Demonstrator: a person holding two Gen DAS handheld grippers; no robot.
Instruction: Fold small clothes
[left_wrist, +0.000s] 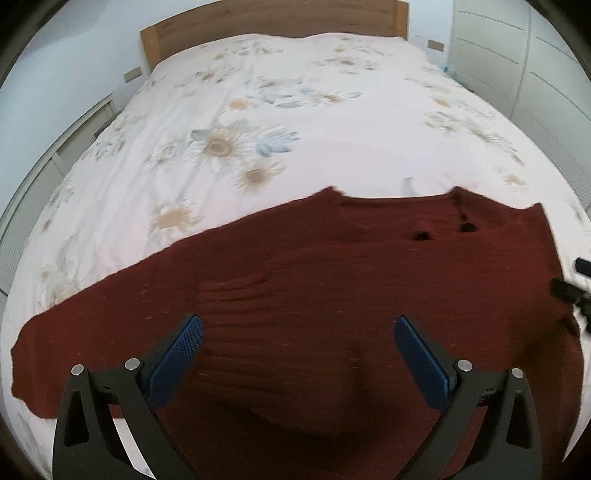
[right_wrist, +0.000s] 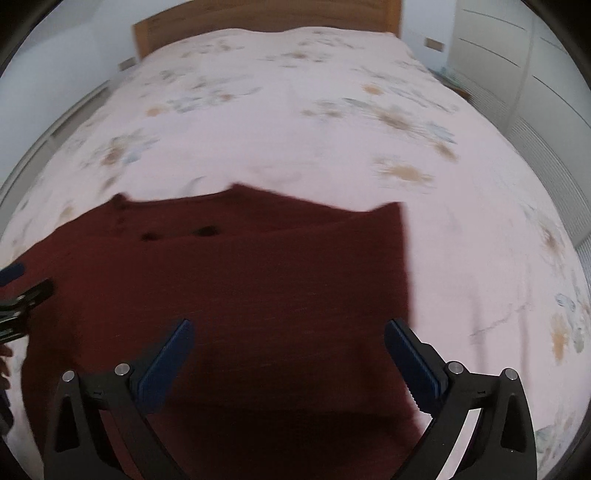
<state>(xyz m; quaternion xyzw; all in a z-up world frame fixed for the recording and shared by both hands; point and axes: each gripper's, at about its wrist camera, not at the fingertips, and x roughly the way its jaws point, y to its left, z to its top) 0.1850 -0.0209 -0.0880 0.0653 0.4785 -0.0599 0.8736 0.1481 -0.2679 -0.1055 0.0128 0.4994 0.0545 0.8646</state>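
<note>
My left gripper (left_wrist: 298, 328) is hanging wide open with nothing between its blue pads, low in the frame over the sweater (left_wrist: 332, 295). That dark red knit is lying across the lower half of the frame on the floral bed cover (left_wrist: 258, 110), one sleeve reaching lower left, ribbing showing mid-frame. My right gripper (right_wrist: 288, 332) is gaping too, holding nothing, above the sweater's right edge.

A wide bed (left_wrist: 295, 110) with a floral white duvet, wooden headboard (left_wrist: 273, 22) far, white wardrobe (left_wrist: 517, 55) right.
</note>
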